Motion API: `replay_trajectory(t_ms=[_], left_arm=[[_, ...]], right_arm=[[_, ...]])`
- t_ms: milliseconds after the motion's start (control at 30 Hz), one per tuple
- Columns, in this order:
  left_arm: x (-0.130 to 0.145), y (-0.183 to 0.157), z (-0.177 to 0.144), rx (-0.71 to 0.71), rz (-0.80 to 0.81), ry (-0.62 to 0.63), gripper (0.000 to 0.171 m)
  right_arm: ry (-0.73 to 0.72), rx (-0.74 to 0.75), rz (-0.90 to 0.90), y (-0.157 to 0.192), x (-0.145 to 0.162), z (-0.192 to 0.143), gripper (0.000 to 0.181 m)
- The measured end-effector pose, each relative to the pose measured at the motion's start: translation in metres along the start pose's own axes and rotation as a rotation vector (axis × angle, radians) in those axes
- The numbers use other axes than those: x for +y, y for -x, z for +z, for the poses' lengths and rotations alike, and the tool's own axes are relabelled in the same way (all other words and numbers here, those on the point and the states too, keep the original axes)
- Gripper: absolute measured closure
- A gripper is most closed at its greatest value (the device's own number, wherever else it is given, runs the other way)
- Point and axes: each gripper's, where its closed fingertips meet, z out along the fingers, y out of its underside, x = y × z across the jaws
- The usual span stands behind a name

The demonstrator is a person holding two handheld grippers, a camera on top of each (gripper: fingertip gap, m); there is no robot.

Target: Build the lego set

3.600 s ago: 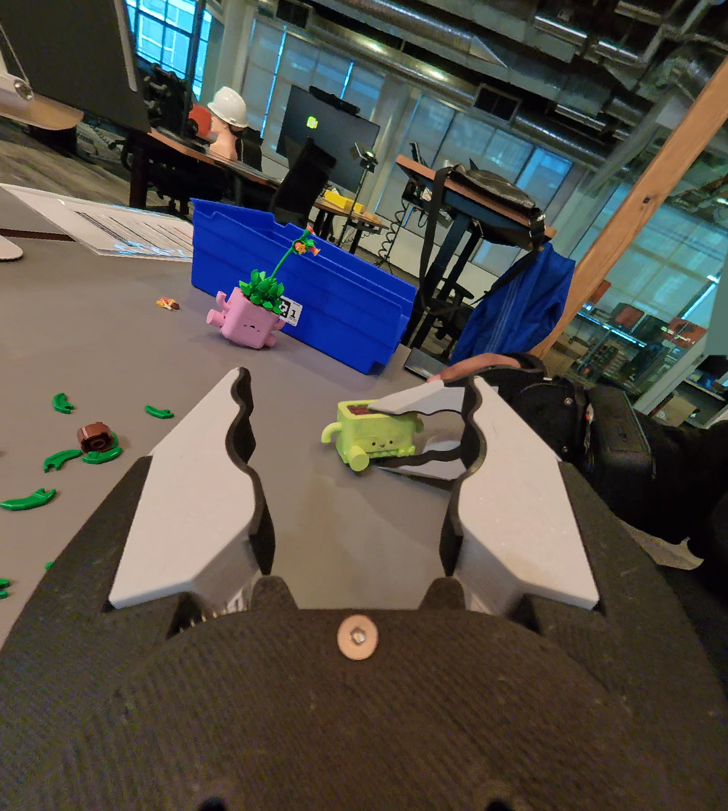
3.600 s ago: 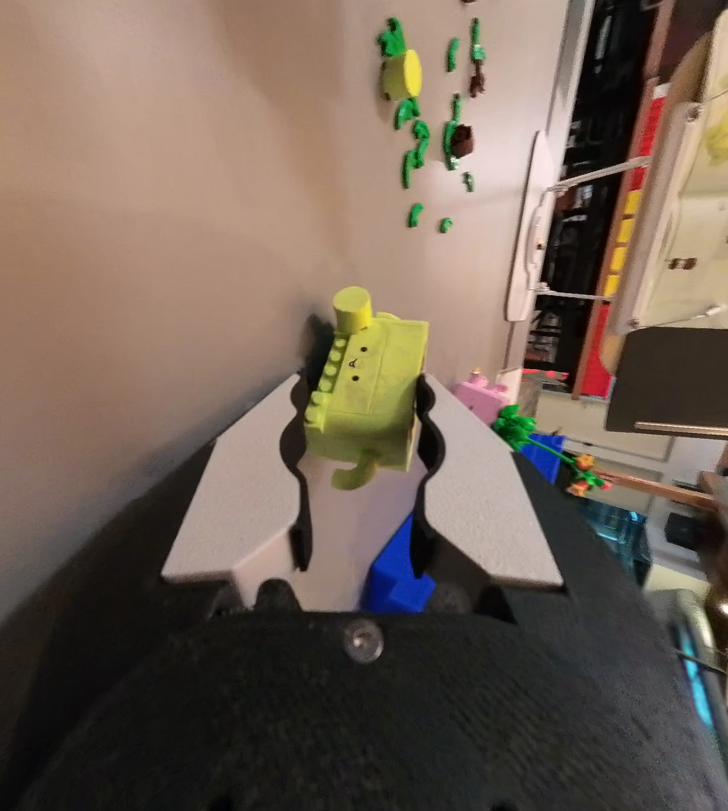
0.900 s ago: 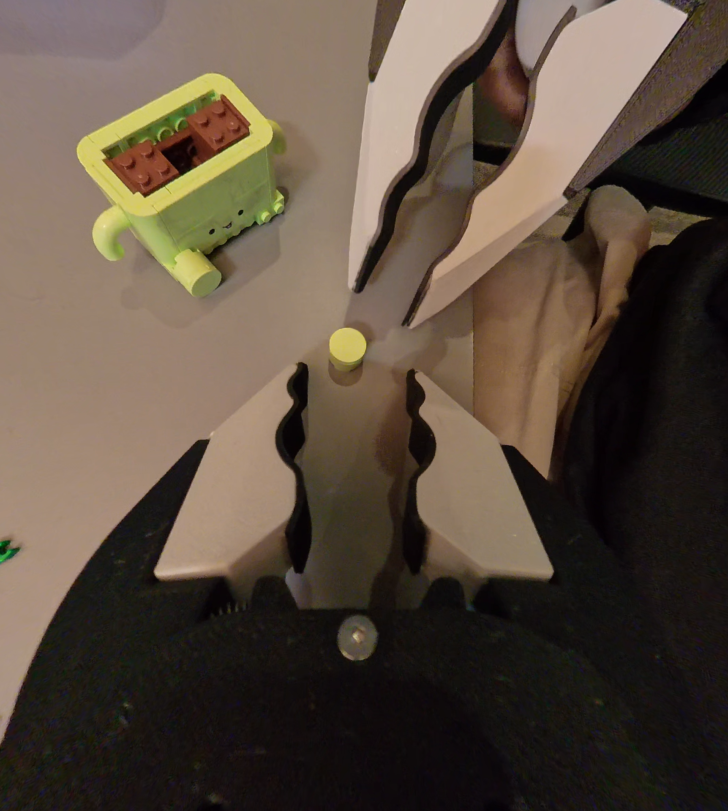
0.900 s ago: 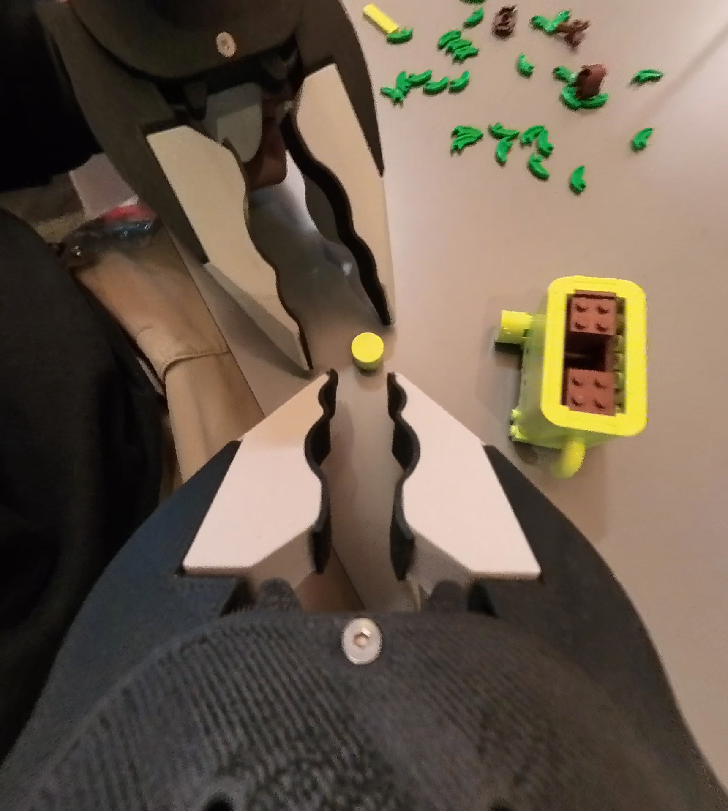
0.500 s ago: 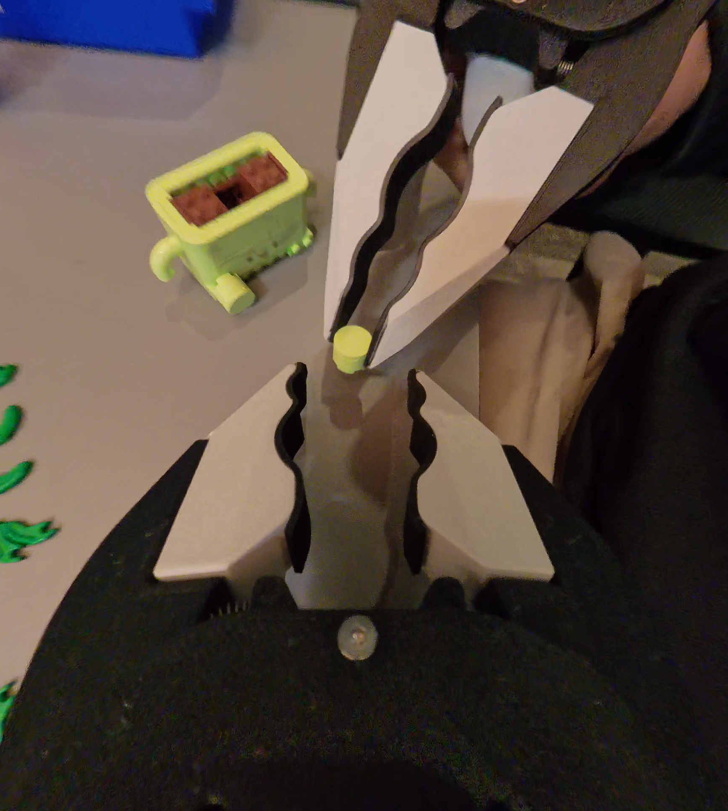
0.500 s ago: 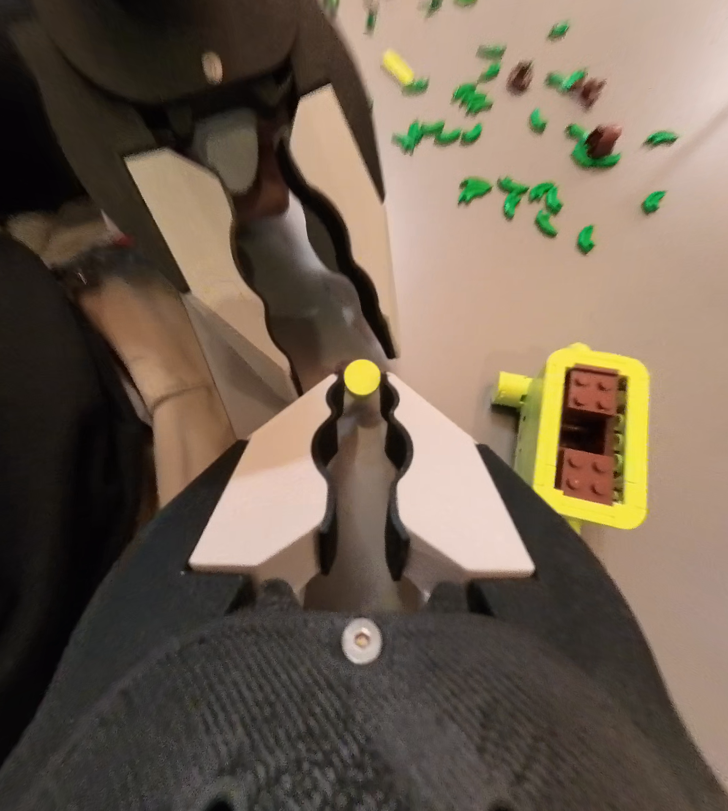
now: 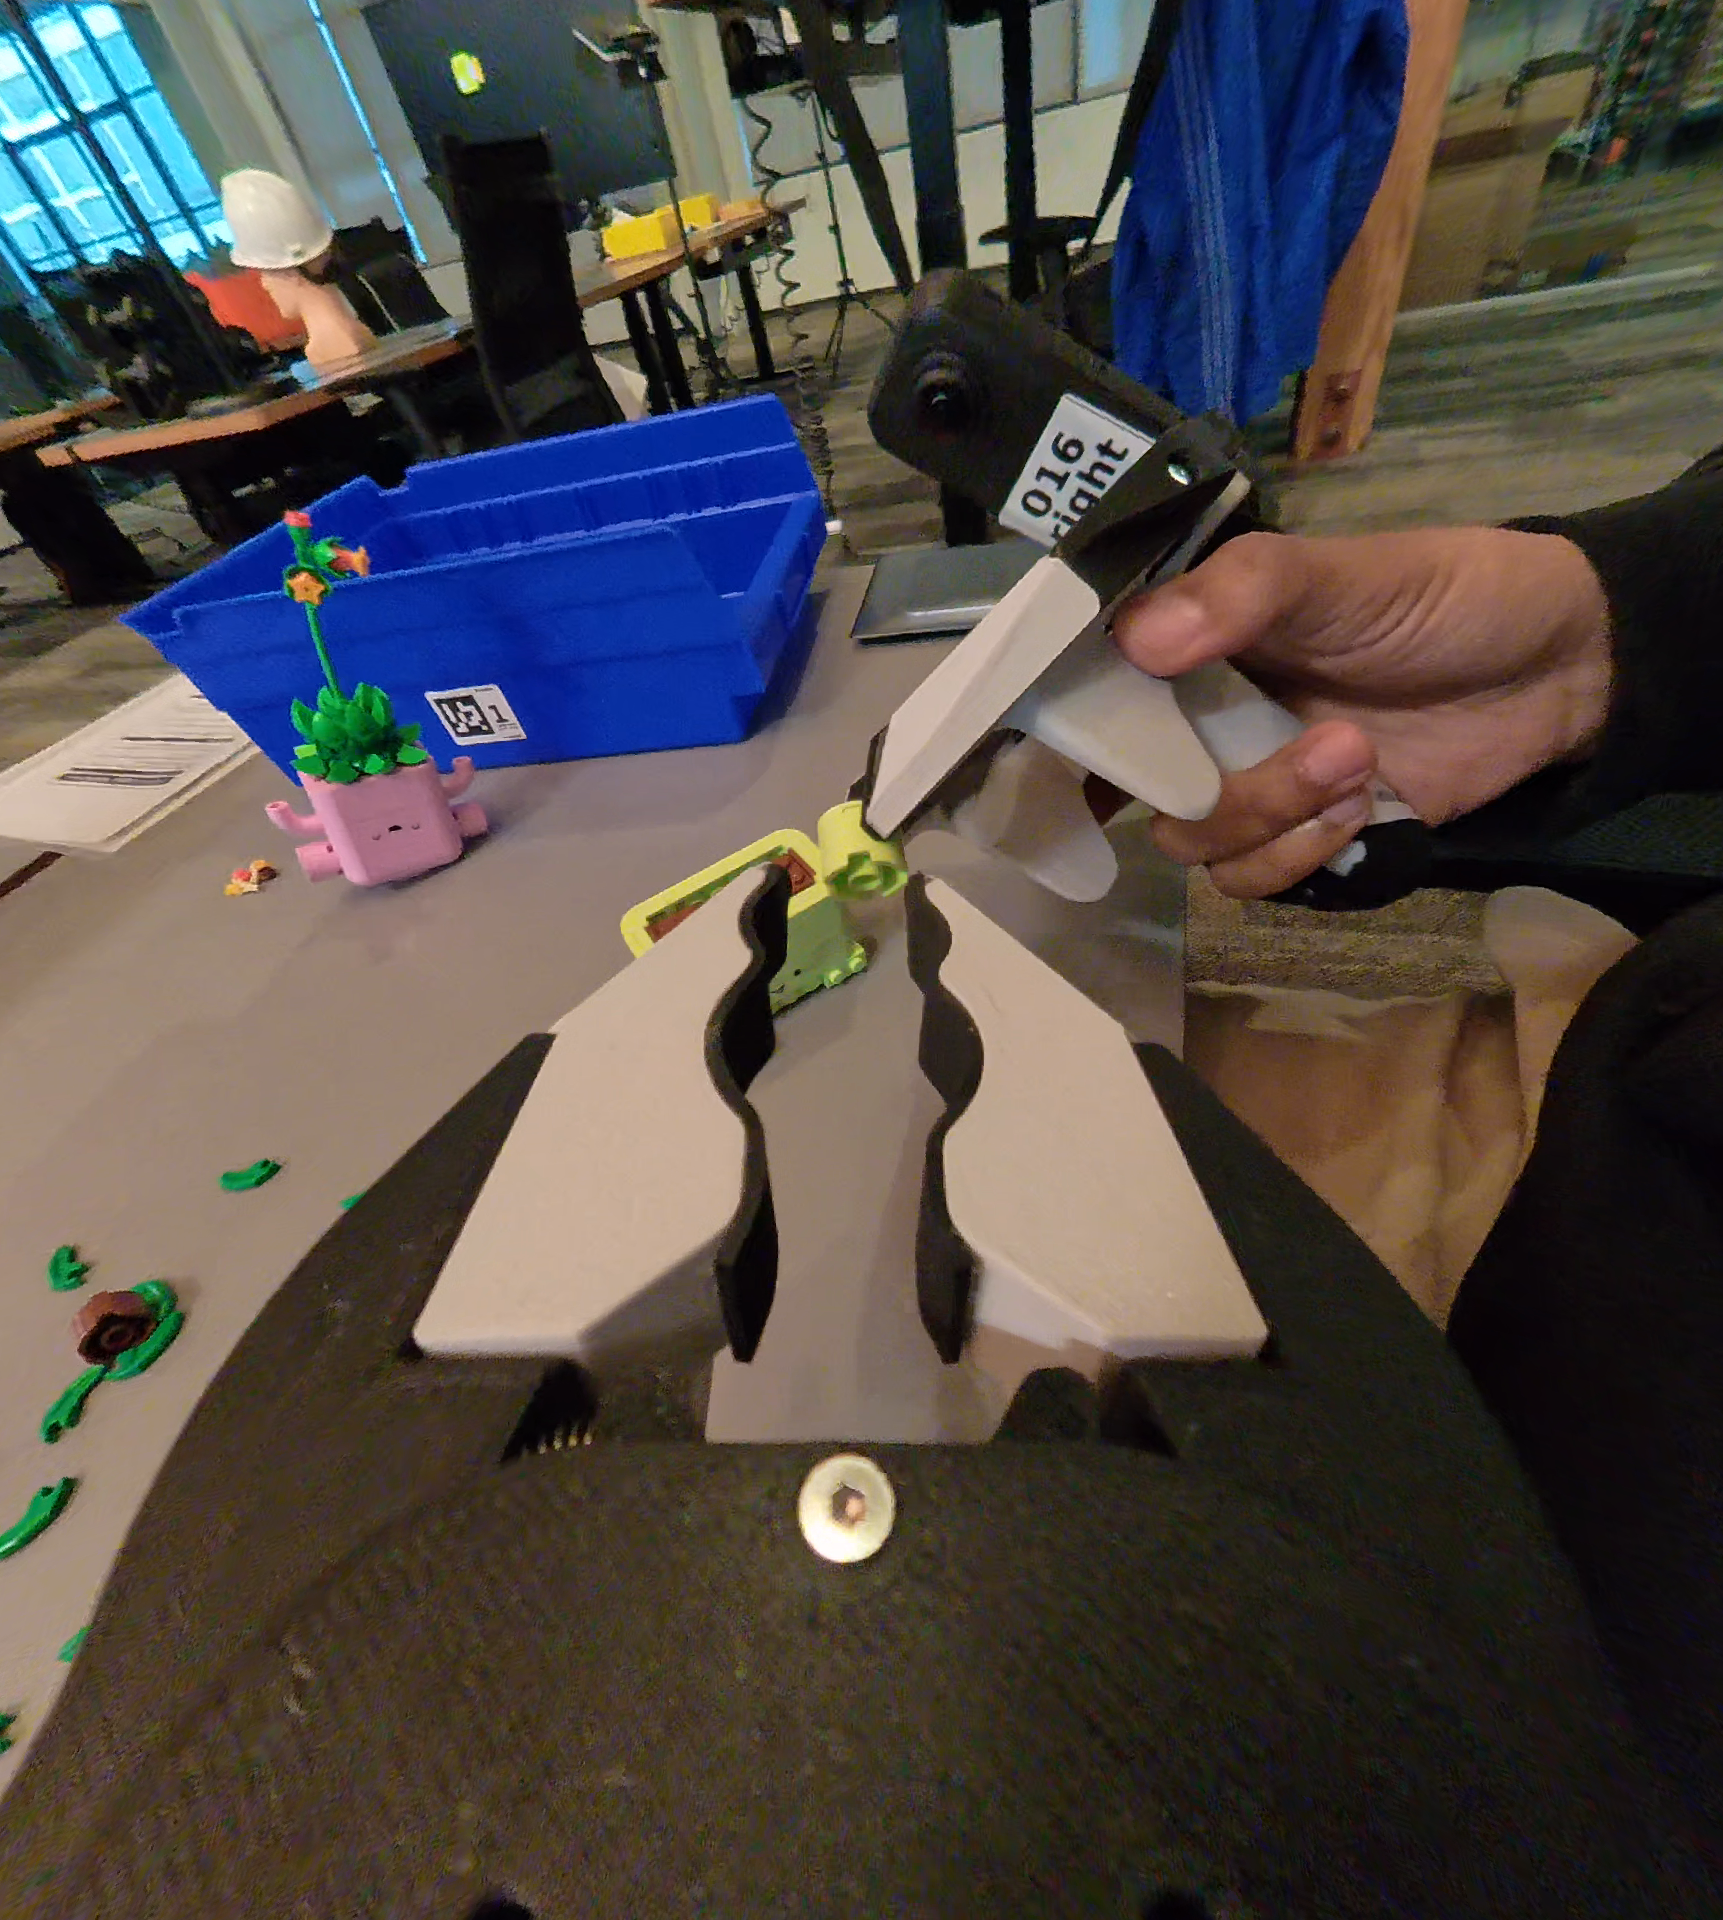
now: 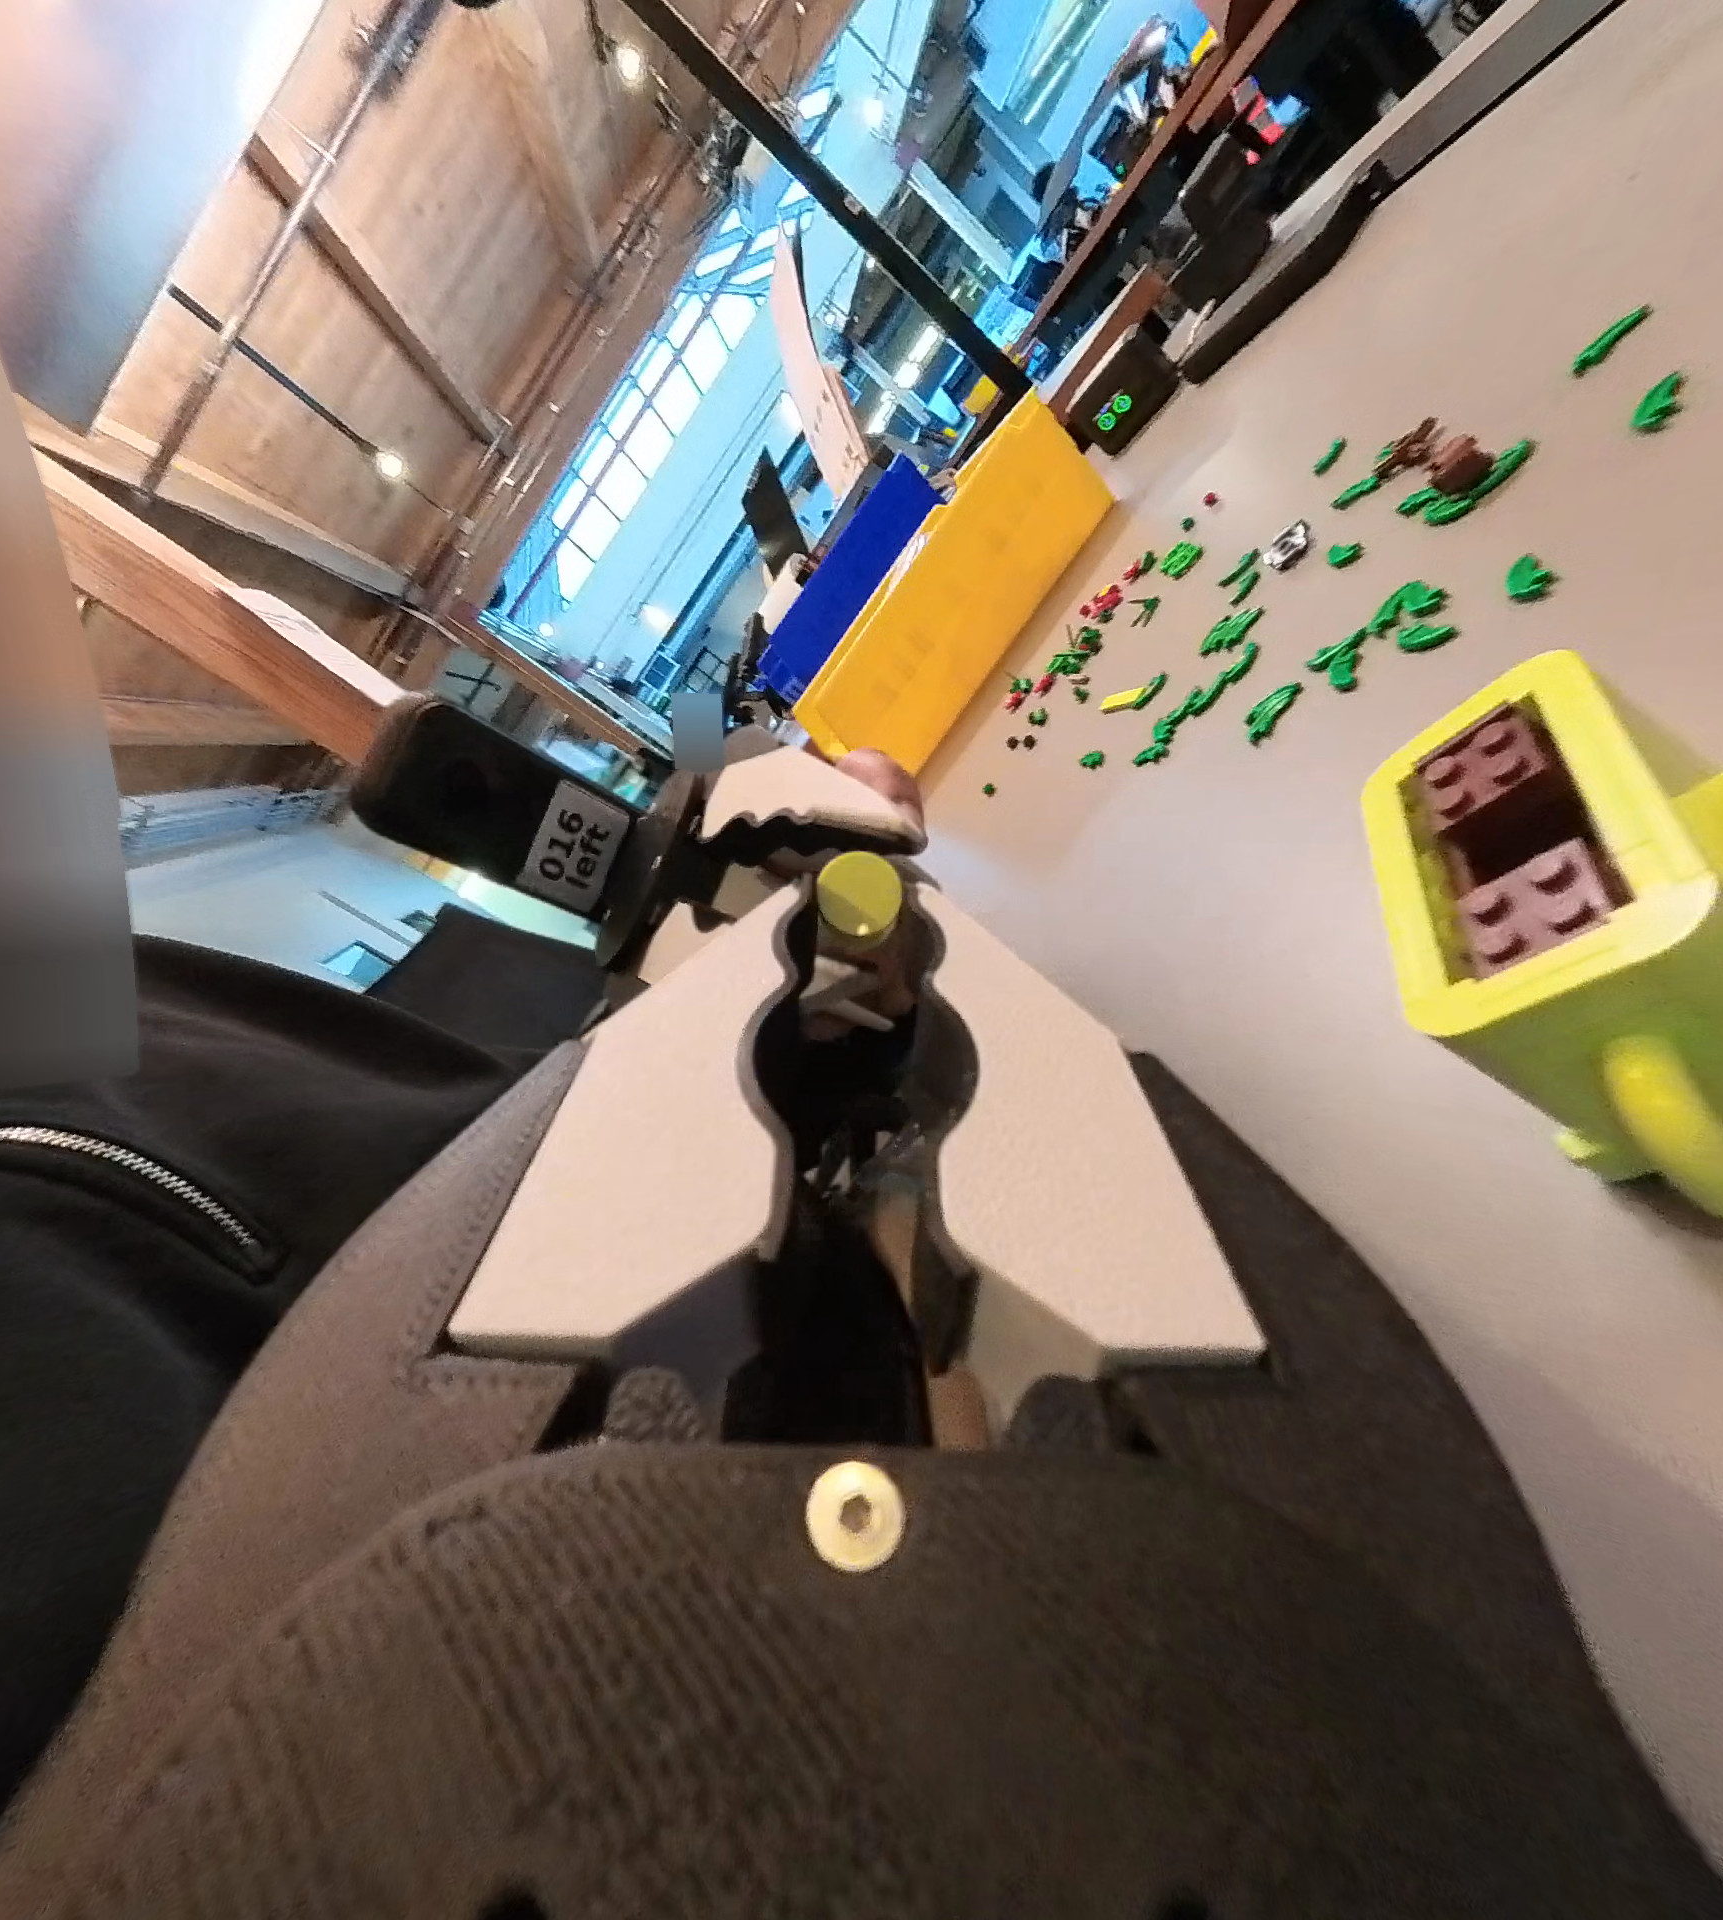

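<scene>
Grey worktop carries the lime pot, beside and right of the right claw, which pinches a small lime cylinder at its tips; it could twist free. Left claw gapes empty just below. Earlier the cylinder lay on the worktop.

On the grey table a blue bin (a square marker sticker on its front) stands near a printed sheet, a yellow bin sits along the far edge, and a white hard hat rests on a distant desk.
</scene>
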Motion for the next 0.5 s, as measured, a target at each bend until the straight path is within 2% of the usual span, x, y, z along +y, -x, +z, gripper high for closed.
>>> replay_trajectory(t_ms=[233,400,500], left_arm=[[-0.007,-0.005,-0.003,0.016,0.019,-0.040,0.158],[-0.018,-0.007,-0.009,0.032,0.038,-0.077,0.159],[-0.022,-0.012,-0.013,0.076,0.027,-0.093,0.159]], right_arm=[[0.002,-0.047,0.062,0.005,0.001,0.001,0.167],[0.010,-0.150,0.134,0.015,0.001,-0.002,0.167],[0.058,-0.175,0.165,0.017,0.005,-0.004,0.156]])
